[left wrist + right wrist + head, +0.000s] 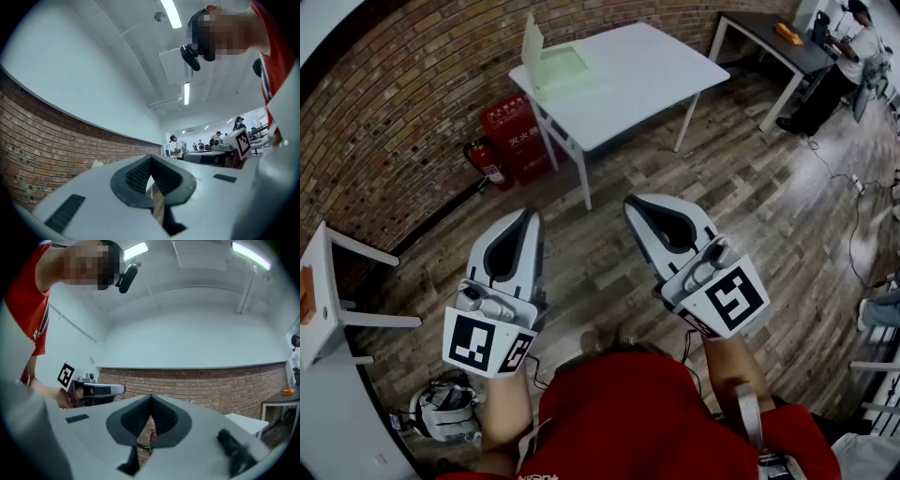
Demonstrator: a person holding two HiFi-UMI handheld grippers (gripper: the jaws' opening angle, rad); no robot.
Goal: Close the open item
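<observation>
Two tools: left tool (529, 216), right tool (634, 202). Three tables: white table (652, 67), dark table (757, 28), side table (319, 292). One open case (557, 64), one fire extinguisher (488, 165), one red box (512, 127).

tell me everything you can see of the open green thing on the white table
The case is a flat, pale green box, plastic by its look, lying open at the left end of the white table. Its lid stands upright along its left edge. It is too small to tell what is inside. Only the table touches it.
</observation>
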